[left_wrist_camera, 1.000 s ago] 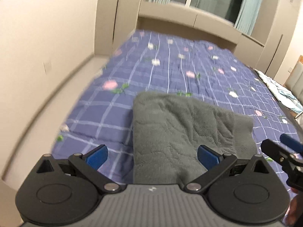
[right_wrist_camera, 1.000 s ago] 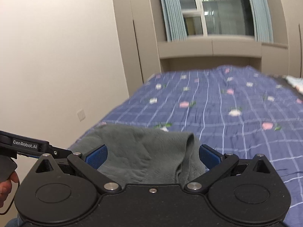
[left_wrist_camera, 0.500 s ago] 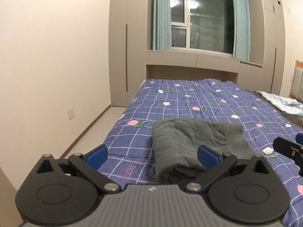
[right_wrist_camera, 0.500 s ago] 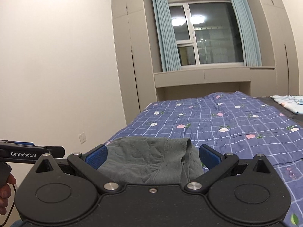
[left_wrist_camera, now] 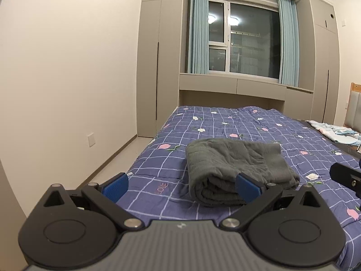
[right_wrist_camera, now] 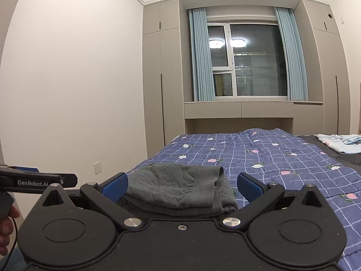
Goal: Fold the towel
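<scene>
Behind the bed [left_wrist_camera: 225, 124], a dark window [right_wrist_camera: 248, 61] with pale blue curtains [right_wrist_camera: 200, 56] fills the far wall. On the blue checked quilt [left_wrist_camera: 259, 131], near the bed's near edge, lies the grey towel [left_wrist_camera: 234, 164], folded into a thick bundle with stacked layers showing at its near end. The left gripper [left_wrist_camera: 180, 184] hangs spread and empty, apart from the cloth; the right gripper [right_wrist_camera: 182, 184] is likewise spread wide with nothing between its fingers. The fold looks essentially done. One risk remains: the top layer's loose right edge could slump or spring open on the soft quilt, and a careless nudge from either gripper could tip the bundle off the bed's edge.
</scene>
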A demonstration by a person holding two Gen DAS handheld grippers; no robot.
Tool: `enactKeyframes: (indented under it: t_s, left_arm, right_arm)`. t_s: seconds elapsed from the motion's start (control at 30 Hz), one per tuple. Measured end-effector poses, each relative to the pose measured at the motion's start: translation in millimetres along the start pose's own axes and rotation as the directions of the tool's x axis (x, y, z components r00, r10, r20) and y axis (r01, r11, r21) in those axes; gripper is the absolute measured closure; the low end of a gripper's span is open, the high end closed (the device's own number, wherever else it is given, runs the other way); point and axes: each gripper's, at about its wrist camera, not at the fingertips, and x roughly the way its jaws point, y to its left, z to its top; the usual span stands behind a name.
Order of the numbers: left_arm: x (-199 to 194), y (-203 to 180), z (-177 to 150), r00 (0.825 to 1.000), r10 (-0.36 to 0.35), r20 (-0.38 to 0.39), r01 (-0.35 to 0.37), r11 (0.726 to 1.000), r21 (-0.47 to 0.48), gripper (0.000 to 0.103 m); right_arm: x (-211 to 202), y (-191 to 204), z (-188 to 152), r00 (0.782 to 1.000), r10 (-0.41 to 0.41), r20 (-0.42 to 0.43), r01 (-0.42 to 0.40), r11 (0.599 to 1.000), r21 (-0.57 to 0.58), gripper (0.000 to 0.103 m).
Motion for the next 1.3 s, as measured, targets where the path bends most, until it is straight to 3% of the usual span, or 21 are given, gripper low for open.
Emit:
enactKeyframes:
  t_s: [0.27,0.63,1.3]
  left_arm:
    - [-4,-13,-14,1.0,-0.02,0.012,0.019,0.996,0.088,0.0]
    - [7,-18,-25,0.998,-0.027,-0.054,0.032,0.995,0.098,0.0]
    - [8,-17,-26,0.997,-0.014,-0.071,0.022,0.993,0.115,0.0]
  right_arm:
    - [-5,4,-23,0.999,-0.037,-0.021,0.036,0.998,-0.047,0.0]
    - [3,-5,-34,0.997,-0.052,-0.055,0.051,0.999,-0.012,0.0]
    - [3,-7,-37,0.996,-0.057,-0.069,0.057,0.998,-0.006,0.0]
